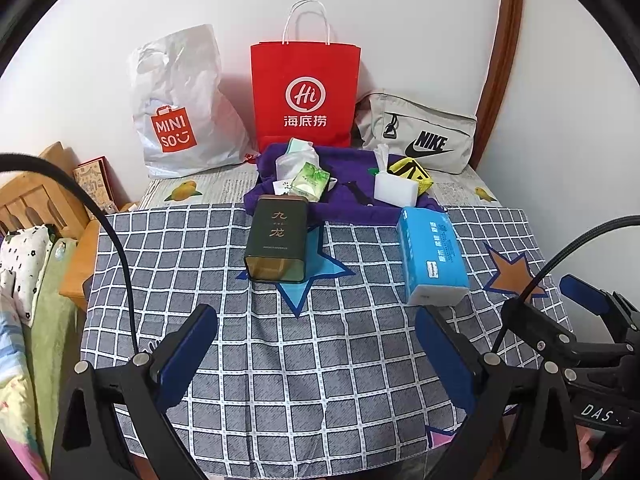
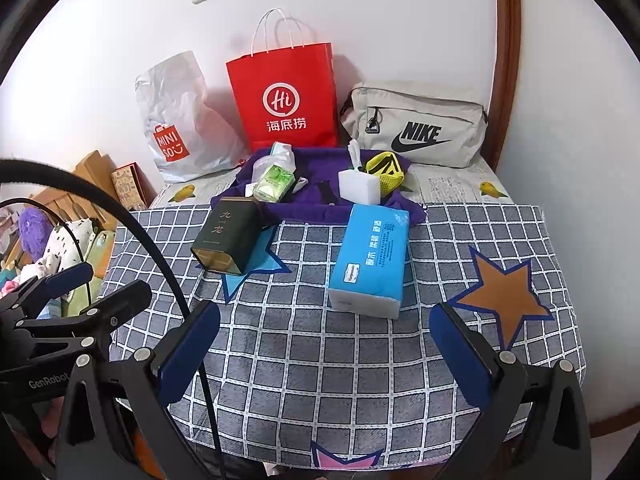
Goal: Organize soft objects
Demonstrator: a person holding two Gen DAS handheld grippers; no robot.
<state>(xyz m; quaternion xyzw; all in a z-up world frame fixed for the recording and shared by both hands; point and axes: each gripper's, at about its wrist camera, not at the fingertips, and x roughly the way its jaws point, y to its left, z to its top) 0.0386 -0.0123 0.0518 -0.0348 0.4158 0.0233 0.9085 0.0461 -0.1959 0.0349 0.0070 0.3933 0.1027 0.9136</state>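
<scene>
While both my claws hover over the checked cloth [image 1: 320, 360], the left claw [image 1: 316, 344] and right claw [image 2: 324, 344] gape wide, holding nothing. The blue tissue pack [image 2: 370, 258] lies ahead (beside a dark tin [image 2: 228, 240]), the white tissue pack [image 2: 359, 187] behind it on the purple cloth [image 2: 320, 210].

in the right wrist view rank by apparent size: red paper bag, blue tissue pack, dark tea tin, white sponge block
1. red paper bag
2. blue tissue pack, though it sits nearer the camera
3. dark tea tin
4. white sponge block
</scene>
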